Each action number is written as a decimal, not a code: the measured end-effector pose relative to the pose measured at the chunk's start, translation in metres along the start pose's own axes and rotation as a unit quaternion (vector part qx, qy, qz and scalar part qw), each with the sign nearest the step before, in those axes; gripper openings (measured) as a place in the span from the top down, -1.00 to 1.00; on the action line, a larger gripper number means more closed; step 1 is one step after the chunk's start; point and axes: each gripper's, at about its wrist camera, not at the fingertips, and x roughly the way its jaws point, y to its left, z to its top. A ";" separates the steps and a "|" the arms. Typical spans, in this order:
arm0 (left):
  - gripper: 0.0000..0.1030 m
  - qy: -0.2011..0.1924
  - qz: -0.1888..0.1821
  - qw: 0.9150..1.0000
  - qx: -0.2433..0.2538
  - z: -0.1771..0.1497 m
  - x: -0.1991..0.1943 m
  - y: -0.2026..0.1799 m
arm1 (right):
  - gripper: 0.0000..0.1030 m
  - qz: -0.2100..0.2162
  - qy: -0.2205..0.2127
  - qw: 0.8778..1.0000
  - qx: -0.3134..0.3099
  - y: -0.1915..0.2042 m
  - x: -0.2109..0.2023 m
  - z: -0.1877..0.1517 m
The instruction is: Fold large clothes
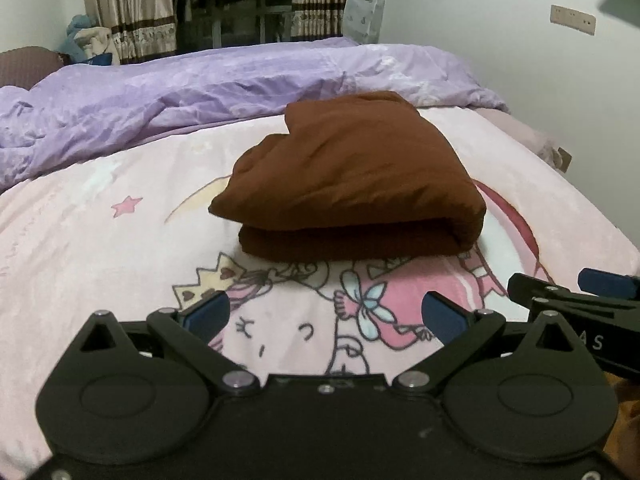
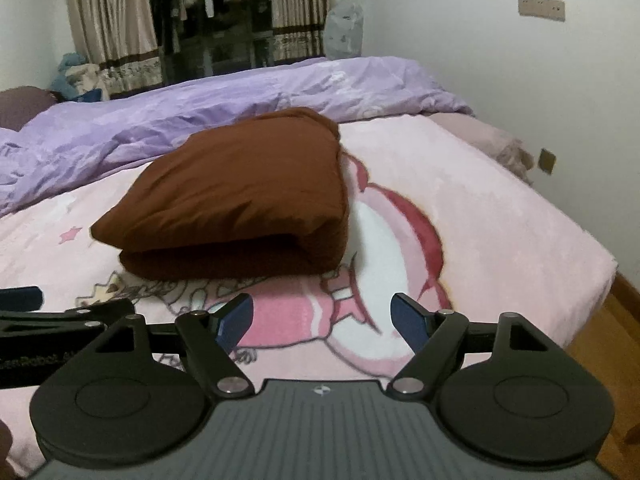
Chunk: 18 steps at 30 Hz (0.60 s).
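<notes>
Nearest, left gripper (image 1: 326, 316) and right gripper (image 2: 322, 320) both spread wide, empty, touching nothing, side by side above the pink cartoon blanket (image 1: 80, 240). Ahead at twelve o'clock, brown garment (image 1: 352, 184) lying folded in a thick bundle. Folding apparently finished; next, probably just pulling clear. Beyond, lilac duvet (image 1: 160, 96).

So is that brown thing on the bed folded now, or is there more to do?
It looks folded: the brown garment lies doubled in a compact bundle on the pink blanket. Nothing is in hand; the left gripper and right gripper are open and empty, short of it. Little seems left, perhaps tidying.
</notes>
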 end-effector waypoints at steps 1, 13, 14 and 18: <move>-1.00 -0.002 0.003 1.000 0.000 -0.001 -0.001 0.000 | -0.78 0.003 -0.001 1.000 0.002 0.000 -0.001 -0.001; -1.00 0.002 0.001 1.000 -0.003 -0.009 -0.004 -0.001 | -0.78 -0.005 -0.008 1.000 -0.001 0.004 -0.008 -0.010; -1.00 0.002 0.001 1.000 -0.003 -0.009 -0.004 -0.001 | -0.78 -0.005 -0.009 1.000 -0.001 0.004 -0.008 -0.010; -1.00 0.002 0.003 1.000 0.001 -0.009 -0.007 -0.001 | -0.78 -0.006 -0.008 1.000 0.000 0.003 -0.009 -0.009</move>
